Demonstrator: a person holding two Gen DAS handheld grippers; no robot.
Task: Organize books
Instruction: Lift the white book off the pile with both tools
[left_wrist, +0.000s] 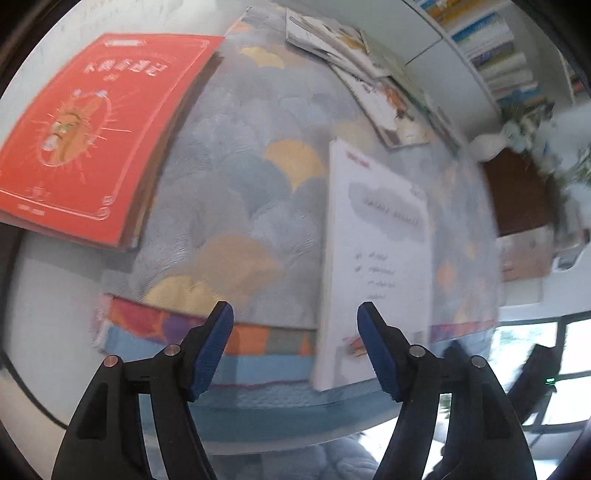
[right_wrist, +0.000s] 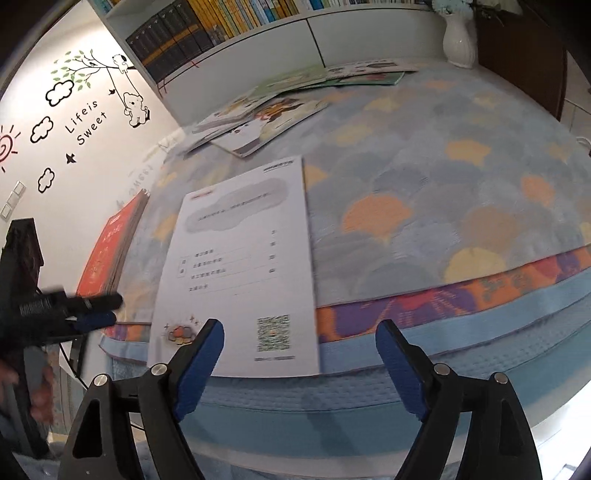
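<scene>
Where the patterned bed cover (right_wrist: 424, 177) meets the near edge of the bed, a white booklet (right_wrist: 240, 258) lies flat, its lower end reaching that edge, printed side up with a small code square near its bottom. A red book (left_wrist: 85, 136) rests on top of a stack at the bed's left edge, apart from the white booklet. Along the far edge, beneath a white bookshelf (right_wrist: 229, 33) packed with upright spines, several picture books (right_wrist: 266, 110) lie fanned and overlapping. A white vase (right_wrist: 460, 40) stands by the far right corner.

The right gripper (right_wrist: 299, 343) hangs over the near edge with its blue-padded jaws spread wide and nothing between them; its left finger overlaps the booklet's lower end in view. The left gripper (left_wrist: 295, 332) is likewise open and empty, above the near edge just left of the booklet. In the right wrist view it shows at the left, held by a hand (right_wrist: 35, 391).
</scene>
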